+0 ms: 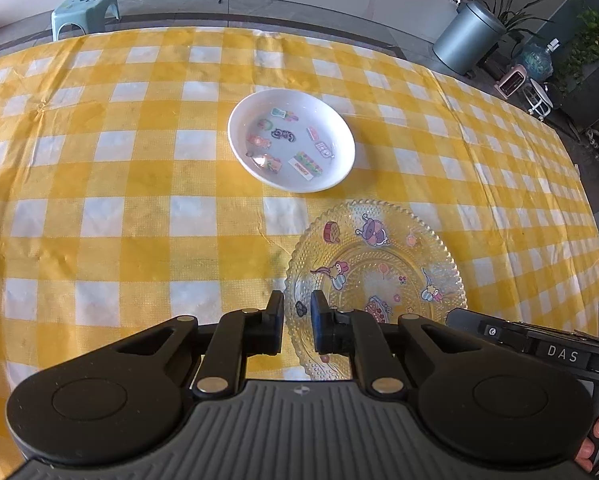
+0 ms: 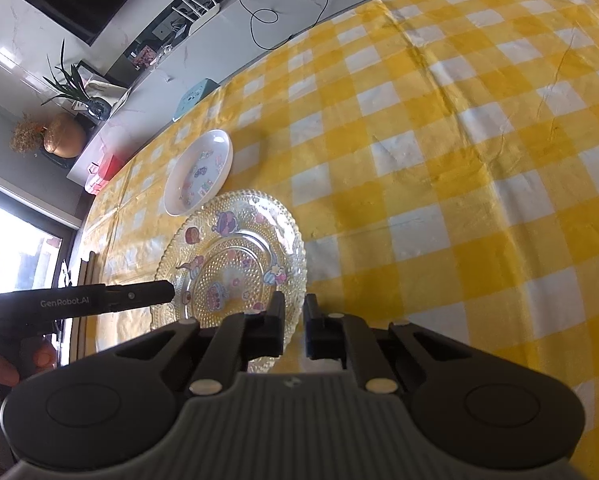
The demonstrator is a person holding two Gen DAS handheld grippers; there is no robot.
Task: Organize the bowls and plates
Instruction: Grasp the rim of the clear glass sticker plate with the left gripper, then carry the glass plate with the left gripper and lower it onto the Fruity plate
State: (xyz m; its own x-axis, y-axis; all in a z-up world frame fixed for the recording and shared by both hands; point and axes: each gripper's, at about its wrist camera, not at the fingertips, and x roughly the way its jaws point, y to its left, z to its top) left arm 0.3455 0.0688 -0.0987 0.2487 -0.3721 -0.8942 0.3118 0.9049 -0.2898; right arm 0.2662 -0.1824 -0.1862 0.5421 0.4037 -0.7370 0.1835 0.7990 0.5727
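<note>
A clear beaded glass plate (image 1: 379, 276) with cartoon stickers lies on the yellow checked tablecloth (image 1: 119, 184). Beyond it sits a white bowl (image 1: 291, 144) with stickers inside. My left gripper (image 1: 297, 306) is shut on the glass plate's near-left rim. In the right wrist view the glass plate (image 2: 235, 256) and the white bowl (image 2: 199, 172) show again. My right gripper (image 2: 293, 308) is shut on the plate's rim on the opposite side. The left gripper's body (image 2: 79, 304) reaches in from the left.
A light green stool (image 1: 85, 10) stands past the table's far edge. A grey bin (image 1: 469, 36) and potted plants (image 1: 579, 52) stand at the far right. The right gripper's body (image 1: 539, 348) lies at the plate's right. A cable (image 2: 283, 16) trails on the floor.
</note>
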